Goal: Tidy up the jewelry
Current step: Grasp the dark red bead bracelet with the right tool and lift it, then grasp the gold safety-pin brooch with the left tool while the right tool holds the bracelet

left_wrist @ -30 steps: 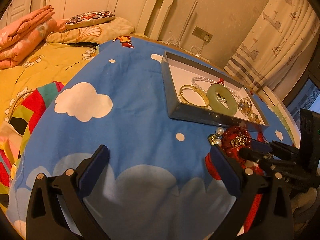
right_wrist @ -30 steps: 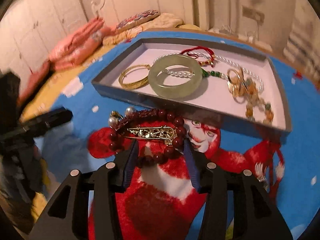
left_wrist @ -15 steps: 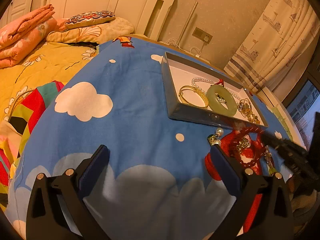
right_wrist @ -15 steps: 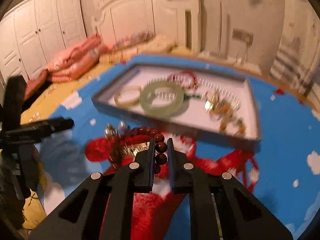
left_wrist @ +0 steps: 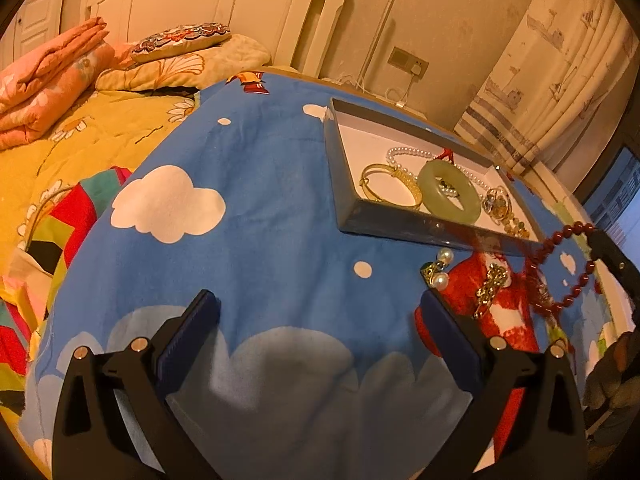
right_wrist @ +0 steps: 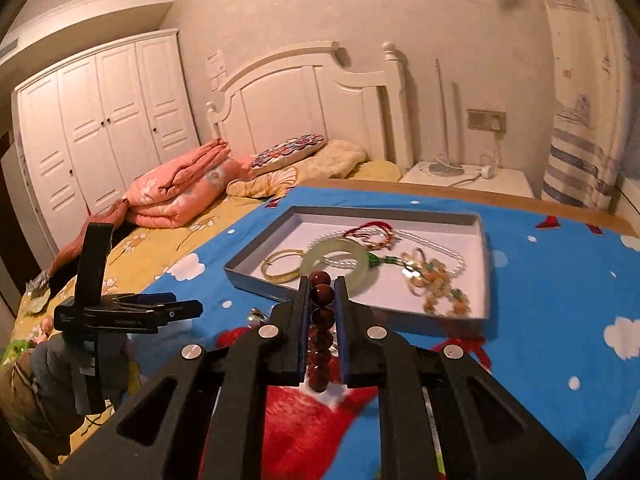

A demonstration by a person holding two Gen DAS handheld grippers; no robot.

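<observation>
My right gripper (right_wrist: 322, 292) is shut on a dark red bead bracelet (right_wrist: 321, 320) and holds it in the air just short of the grey tray (right_wrist: 256, 280); the bracelet also shows hanging in the left wrist view (left_wrist: 560, 268). The tray (left_wrist: 400, 232) holds a jade bangle (left_wrist: 450, 192), a gold bangle (left_wrist: 390, 188), a pearl necklace (left_wrist: 404, 154) and a beaded piece. A gold brooch (left_wrist: 490, 286) and pearl earrings (left_wrist: 440, 268) lie on the blue cloth in front of the tray. My left gripper (left_wrist: 316, 332) is open and empty above the cloth.
The blue cloud-print cloth (left_wrist: 240, 240) covers the work surface. A bed with a yellow quilt (left_wrist: 60, 152), folded pink blankets (left_wrist: 44, 80) and pillows lies to the left. A white headboard, a wardrobe (right_wrist: 100, 128) and curtains (left_wrist: 552, 60) stand behind.
My right gripper has closed on the red bead bracelet and lifted it off the cloth toward the tray. The gold brooch stayed on the cloth. My left gripper has not moved.
</observation>
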